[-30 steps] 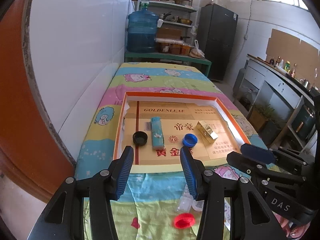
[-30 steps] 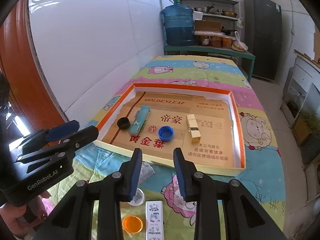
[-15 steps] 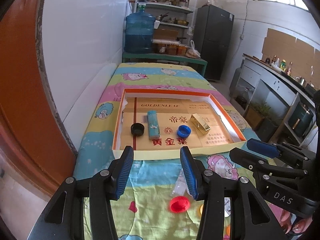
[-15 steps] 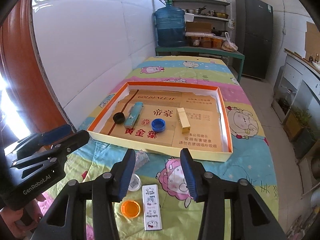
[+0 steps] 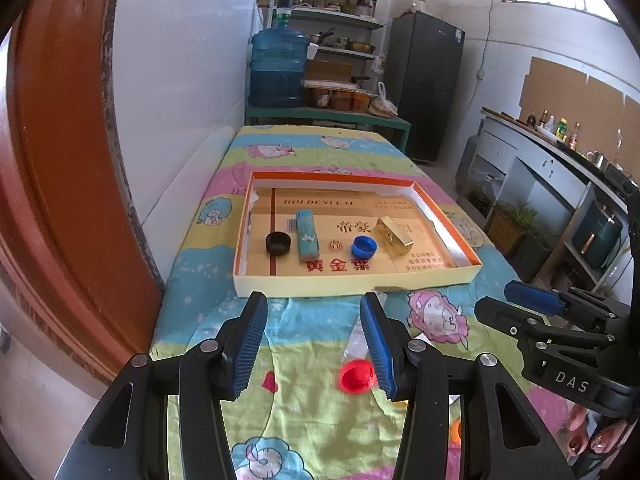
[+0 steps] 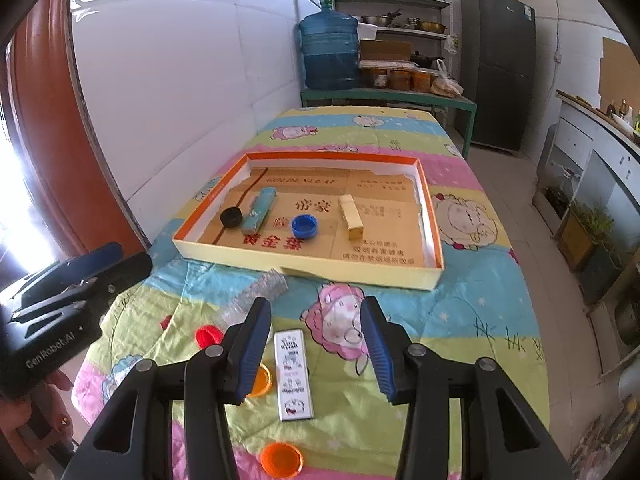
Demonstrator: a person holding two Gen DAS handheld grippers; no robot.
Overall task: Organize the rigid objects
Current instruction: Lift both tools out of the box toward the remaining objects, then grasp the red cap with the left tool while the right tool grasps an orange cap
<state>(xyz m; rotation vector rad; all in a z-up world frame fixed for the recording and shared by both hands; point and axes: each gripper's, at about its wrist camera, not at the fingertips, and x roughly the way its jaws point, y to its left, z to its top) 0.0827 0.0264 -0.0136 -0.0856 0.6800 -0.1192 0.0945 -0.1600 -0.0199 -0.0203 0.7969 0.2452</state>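
A shallow orange-rimmed tray (image 5: 352,286) (image 6: 300,266) lies on the cartoon-print cloth. It holds a black cap (image 5: 278,243), a teal box (image 5: 307,234), a blue cap (image 5: 364,246) and a gold box (image 5: 394,236). My left gripper (image 5: 314,320) hovers open and empty in front of the tray, with a red cap (image 5: 357,376) beside its right finger. My right gripper (image 6: 316,320) is open too, over a white printed pack (image 6: 293,374) lying flat on the cloth, apart from both pads. Two orange caps (image 6: 281,458) lie near it.
A crumpled clear plastic piece (image 6: 260,292) lies just before the tray's front wall. A white tiled wall runs along the left of the table. Behind the table stand a blue water jug (image 5: 278,68), shelves and a dark fridge (image 5: 424,88). A counter lines the right.
Both grippers have drawn back from the tray, so more of the cloth and the loose caps show. The right gripper's jaws stand wider than a second ago.
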